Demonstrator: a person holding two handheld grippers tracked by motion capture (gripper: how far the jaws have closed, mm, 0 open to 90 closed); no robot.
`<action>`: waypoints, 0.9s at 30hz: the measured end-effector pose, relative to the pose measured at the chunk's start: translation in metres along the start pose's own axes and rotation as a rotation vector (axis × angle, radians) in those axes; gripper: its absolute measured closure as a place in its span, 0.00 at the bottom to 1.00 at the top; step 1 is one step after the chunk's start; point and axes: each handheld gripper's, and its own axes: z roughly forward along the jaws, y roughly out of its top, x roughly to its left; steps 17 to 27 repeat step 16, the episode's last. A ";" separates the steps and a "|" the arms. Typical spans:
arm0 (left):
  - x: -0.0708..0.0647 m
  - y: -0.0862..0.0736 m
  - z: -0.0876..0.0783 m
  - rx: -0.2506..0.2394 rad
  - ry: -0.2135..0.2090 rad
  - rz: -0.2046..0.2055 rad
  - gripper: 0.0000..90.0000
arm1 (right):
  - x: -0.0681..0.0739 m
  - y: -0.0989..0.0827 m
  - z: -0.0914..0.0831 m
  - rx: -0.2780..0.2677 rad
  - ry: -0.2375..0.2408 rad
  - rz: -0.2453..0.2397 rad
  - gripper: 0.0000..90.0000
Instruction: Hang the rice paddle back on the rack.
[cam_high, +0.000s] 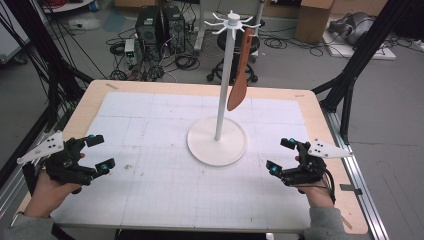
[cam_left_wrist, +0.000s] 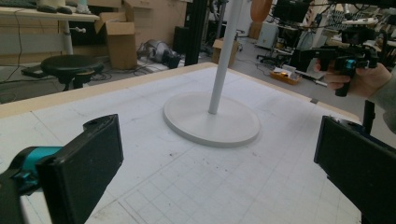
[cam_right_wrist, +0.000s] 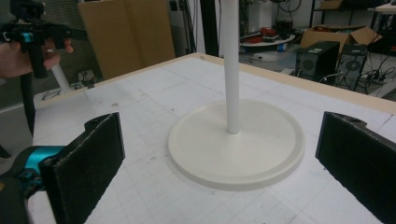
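High view: a brown spatula (cam_high: 239, 82) is hanging from a hook on the white rack (cam_high: 223, 75) standing mid-table (cam_high: 150, 150). The left gripper (cam_high: 100, 152) and right gripper (cam_high: 280, 155) are flanking its base, jaws apart, gripping nothing.

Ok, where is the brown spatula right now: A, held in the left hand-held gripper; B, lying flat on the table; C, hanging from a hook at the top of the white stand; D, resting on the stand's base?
C: the brown spatula hangs from a top hook of the white stand, clear of the table.
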 end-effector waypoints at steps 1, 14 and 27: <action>0.000 0.000 0.000 0.000 0.001 0.000 0.02 | 0.000 -0.001 -0.002 -0.001 0.001 0.002 0.00; 0.000 0.000 0.000 -0.003 0.006 0.001 0.02 | -0.001 -0.007 -0.013 -0.022 0.040 -0.015 0.00; 0.001 0.000 0.000 -0.003 0.007 0.000 0.02 | -0.001 -0.007 -0.012 -0.014 0.044 -0.018 0.00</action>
